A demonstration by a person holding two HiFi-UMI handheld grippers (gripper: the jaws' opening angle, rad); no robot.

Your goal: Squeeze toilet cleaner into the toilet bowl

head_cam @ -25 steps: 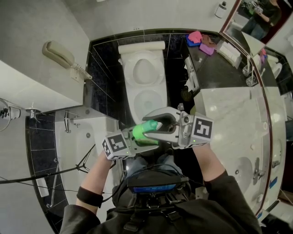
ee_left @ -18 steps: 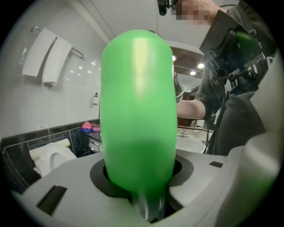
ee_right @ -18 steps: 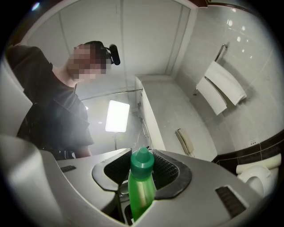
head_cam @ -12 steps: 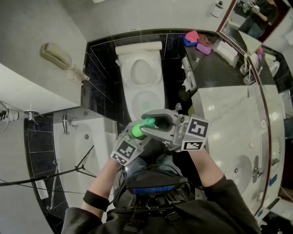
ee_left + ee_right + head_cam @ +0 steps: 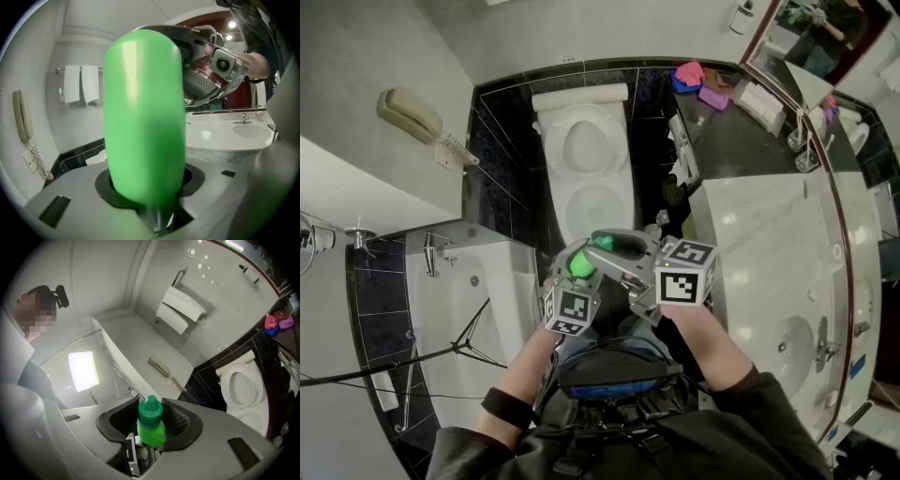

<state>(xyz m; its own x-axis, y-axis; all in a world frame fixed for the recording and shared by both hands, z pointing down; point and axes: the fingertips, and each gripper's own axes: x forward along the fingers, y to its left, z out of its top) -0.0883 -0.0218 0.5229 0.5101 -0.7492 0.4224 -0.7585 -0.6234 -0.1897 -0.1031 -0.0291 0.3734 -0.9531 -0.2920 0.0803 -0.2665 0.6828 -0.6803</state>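
Note:
The green toilet cleaner bottle (image 5: pixel 578 265) is held up in front of the person's body, between both grippers. My left gripper (image 5: pixel 572 274) is shut on its body, which fills the middle of the left gripper view (image 5: pixel 143 117). My right gripper (image 5: pixel 606 246) comes in from the right, and its dark pads (image 5: pixel 180 422) close on the darker green cap (image 5: pixel 150 409). The white toilet (image 5: pixel 598 211) stands ahead against the black tiled wall, well beyond the bottle, and also shows in the right gripper view (image 5: pixel 243 390).
A bathtub (image 5: pixel 469 281) lies to the left with a black tripod (image 5: pixel 441 349) beside it. A marble vanity (image 5: pixel 769 234) with a sink (image 5: pixel 797 342) runs along the right. A wall phone (image 5: pixel 417 117) hangs at upper left; coloured cloths (image 5: pixel 698 77) lie at the back right.
The left gripper has swung to the right and turned the bottle from lying sideways to pointing up toward the head camera. Both grippers have drawn closer together, still holding the bottle.

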